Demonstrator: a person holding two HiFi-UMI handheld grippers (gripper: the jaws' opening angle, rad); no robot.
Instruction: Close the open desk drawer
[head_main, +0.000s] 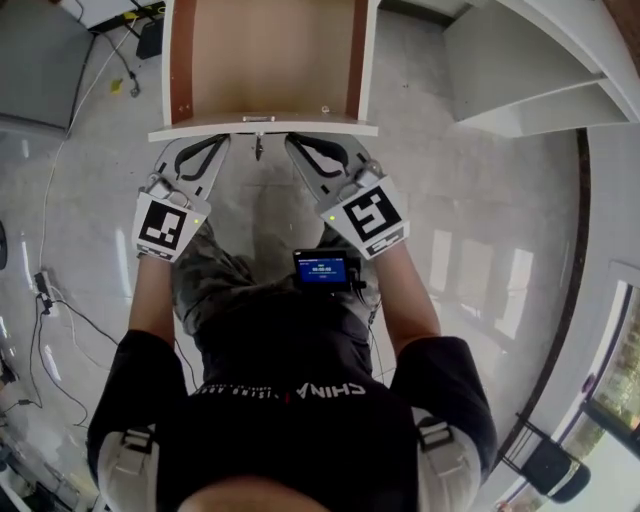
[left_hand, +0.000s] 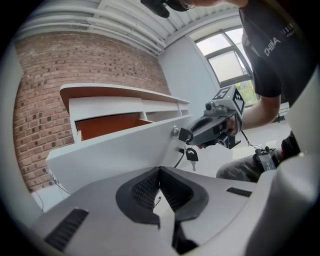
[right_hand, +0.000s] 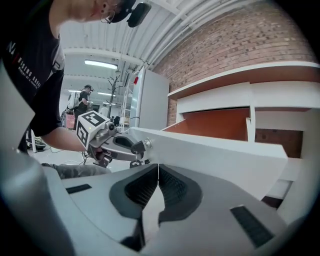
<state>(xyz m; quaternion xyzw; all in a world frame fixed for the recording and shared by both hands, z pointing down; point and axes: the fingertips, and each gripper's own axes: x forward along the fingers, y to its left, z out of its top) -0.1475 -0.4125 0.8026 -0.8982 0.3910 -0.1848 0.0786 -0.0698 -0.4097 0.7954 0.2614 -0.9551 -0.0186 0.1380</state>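
Head view: the drawer (head_main: 265, 60) stands open at top centre, its brown inside bare. Its white front panel (head_main: 330, 128) runs level across the frame, nearest the person. Brown side walls run back along both edges.
Pale glossy floor (head_main: 480, 200) lies open to the right of the drawer and below it. Cables (head_main: 60, 150) trail down the left edge. A white desk section (head_main: 520, 70) fills the upper right corner.

Left gripper (head_main: 200, 150): tips sit at the left part of the front panel. In its own view the left gripper (left_hand: 160, 172) has both dark ribbed pads pressed together with nothing between them. The tips lie against the panel face (left_hand: 115, 155).

Right gripper (head_main: 318, 152): tips sit at the panel just right of centre. In its own view the right gripper (right_hand: 158, 170) is likewise shut and empty, nose against the panel (right_hand: 215, 152).

A key (left_hand: 191, 155) hangs from the lock (left_hand: 176, 132) at mid-panel, between the two grippers.

Writing: "CHINA" on the dark shirt (head_main: 330, 390), upside down in the head view. Each marker cube (head_main: 372, 215) bears a black-and-white square code. The blue screen (head_main: 322, 268) at the waist is too small to read.
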